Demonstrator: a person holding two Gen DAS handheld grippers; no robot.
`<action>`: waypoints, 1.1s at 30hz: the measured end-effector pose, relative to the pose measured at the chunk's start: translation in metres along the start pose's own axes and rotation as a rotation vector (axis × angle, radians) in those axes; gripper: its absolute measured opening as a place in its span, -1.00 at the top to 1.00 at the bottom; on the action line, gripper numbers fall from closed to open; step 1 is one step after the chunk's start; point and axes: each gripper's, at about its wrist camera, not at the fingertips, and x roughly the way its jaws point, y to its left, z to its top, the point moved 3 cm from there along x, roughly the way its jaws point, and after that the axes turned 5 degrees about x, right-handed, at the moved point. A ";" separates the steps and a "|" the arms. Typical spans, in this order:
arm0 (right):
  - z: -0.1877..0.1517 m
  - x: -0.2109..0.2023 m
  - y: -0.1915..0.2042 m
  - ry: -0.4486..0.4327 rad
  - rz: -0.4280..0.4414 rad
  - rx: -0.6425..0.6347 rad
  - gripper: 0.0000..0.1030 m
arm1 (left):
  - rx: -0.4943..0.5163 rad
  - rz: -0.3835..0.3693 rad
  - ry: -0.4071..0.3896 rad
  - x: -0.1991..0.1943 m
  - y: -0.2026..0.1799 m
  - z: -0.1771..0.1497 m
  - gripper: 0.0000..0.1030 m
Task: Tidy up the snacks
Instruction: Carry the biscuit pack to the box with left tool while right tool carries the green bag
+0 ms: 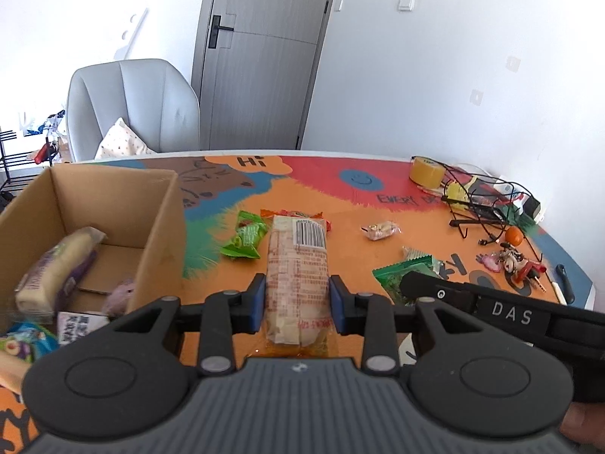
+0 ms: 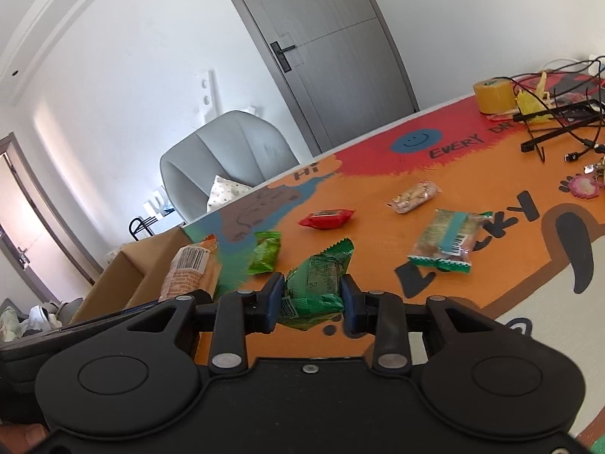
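My left claw (image 1: 296, 304) is clenched on the long orange-printed snack pack (image 1: 297, 276), pinched near its close end, so most of its length sticks out toward 12 o'clock. The cardboard box (image 1: 159, 212) sits at about 10 o'clock from that claw, with a purple-wrapped roll (image 1: 56, 268) and other packets already inside. My right claw (image 2: 312, 300) is clenched on a crinkled green packet (image 2: 315, 283), which I judge to be lifted off the counter (image 2: 378, 234).

My main worry is the long pack: gripped this far back, it could droop or swing as I carry it over, catch the box's near wall and twist out of the pads. The wrapper looks slick, so a quick turn might also let it slide.

The two claws are close together; the right one's arm shows at 3 o'clock in my left view. If I move both toward the box at once, they could collide.

Loose snacks remain on the counter: a small green pack (image 2: 266, 255), a red one (image 2: 327, 219), a clear nut pack (image 2: 414, 196) and a green-edged bar (image 2: 448, 242). A low sweep could knock them.
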 end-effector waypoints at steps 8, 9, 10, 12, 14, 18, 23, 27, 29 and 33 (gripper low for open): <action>-0.006 -0.006 0.024 -0.008 0.019 -0.028 0.36 | -0.004 0.016 -0.036 -0.026 0.014 0.001 0.35; -0.006 -0.006 0.026 -0.008 0.021 -0.030 0.36 | -0.004 0.017 -0.039 -0.029 0.016 0.001 0.35; -0.007 -0.007 0.029 -0.009 0.023 -0.034 0.36 | -0.006 0.017 -0.042 -0.032 0.017 0.001 0.35; -0.007 -0.007 0.034 -0.009 0.028 -0.042 0.36 | -0.011 0.020 -0.049 -0.037 0.022 0.001 0.35; -0.008 -0.009 0.040 -0.012 0.032 -0.049 0.36 | -0.015 0.024 -0.058 -0.041 0.025 0.002 0.35; -0.008 -0.010 0.050 -0.019 0.042 -0.060 0.35 | -0.019 0.029 -0.077 -0.050 0.033 0.007 0.35; -0.006 -0.008 0.064 -0.025 0.062 -0.072 0.35 | -0.028 0.039 -0.093 -0.057 0.044 0.011 0.35; -0.004 -0.004 0.076 -0.026 0.081 -0.083 0.35 | -0.039 0.057 -0.106 -0.062 0.056 0.015 0.35; -0.004 0.000 0.081 -0.023 0.090 -0.090 0.36 | -0.047 0.067 -0.113 -0.065 0.063 0.017 0.35; -0.004 0.007 0.093 -0.019 0.109 -0.103 0.35 | -0.059 0.089 -0.127 -0.070 0.079 0.022 0.35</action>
